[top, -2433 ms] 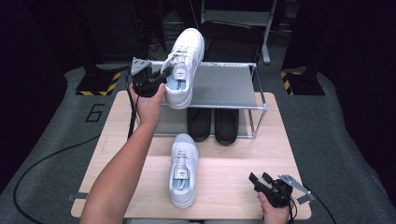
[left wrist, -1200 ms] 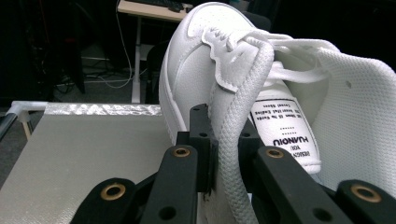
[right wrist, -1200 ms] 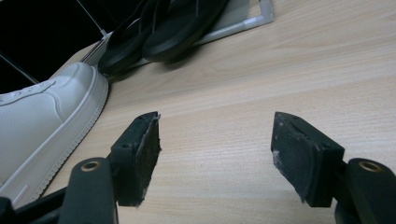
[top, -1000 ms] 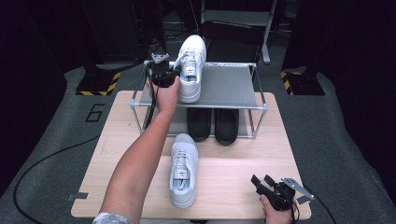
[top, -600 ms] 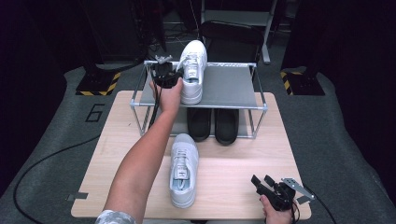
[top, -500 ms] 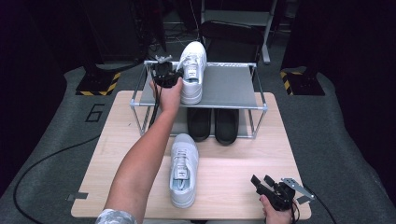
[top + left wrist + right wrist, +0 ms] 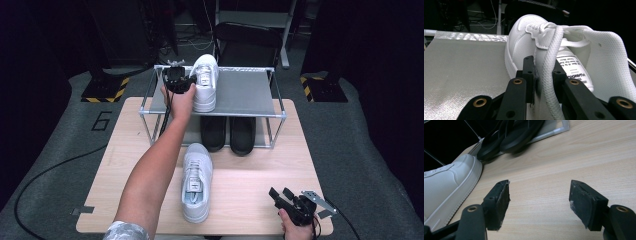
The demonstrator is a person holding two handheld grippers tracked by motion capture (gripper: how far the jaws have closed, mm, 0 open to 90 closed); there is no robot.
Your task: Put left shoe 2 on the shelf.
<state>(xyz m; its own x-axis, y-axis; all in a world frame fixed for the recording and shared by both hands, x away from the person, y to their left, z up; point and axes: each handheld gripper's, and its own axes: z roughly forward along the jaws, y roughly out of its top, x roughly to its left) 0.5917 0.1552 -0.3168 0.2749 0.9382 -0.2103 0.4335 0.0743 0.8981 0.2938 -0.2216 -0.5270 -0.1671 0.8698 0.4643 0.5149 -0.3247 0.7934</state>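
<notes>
Spanning the lower middle of the high view, the pale wooden table [image 7: 250, 180] carries a two-tier metal shoe rack with a grey mesh top shelf [image 7: 245, 92] along its far edge. On the left part of that shelf, in the upper centre of the frame, stands the white lace-up sneaker [image 7: 205, 87], sole down and toe pointing away. A second white sneaker [image 7: 196, 182] lies on the table in the lower centre, toe toward the rack. A pair of black sandals [image 7: 228, 134] sits side by side under the shelf, on the rack's lower level.

At the shelf's left front, the left gripper [image 7: 186, 84] meets the side of the shelved sneaker. In the left gripper view its jaws stand on either side of the shoe's collar edge and a white lace [image 7: 549, 82], with the pads close against them; they have just been opening slightly, and the collar remains between them.

At the lower right of the high view, the right gripper [image 7: 281, 196] rests low over the table near its front edge, well apart from both sneakers. In the right gripper view its fingers [image 7: 501, 202] are spread wide with bare wood between them.
</notes>
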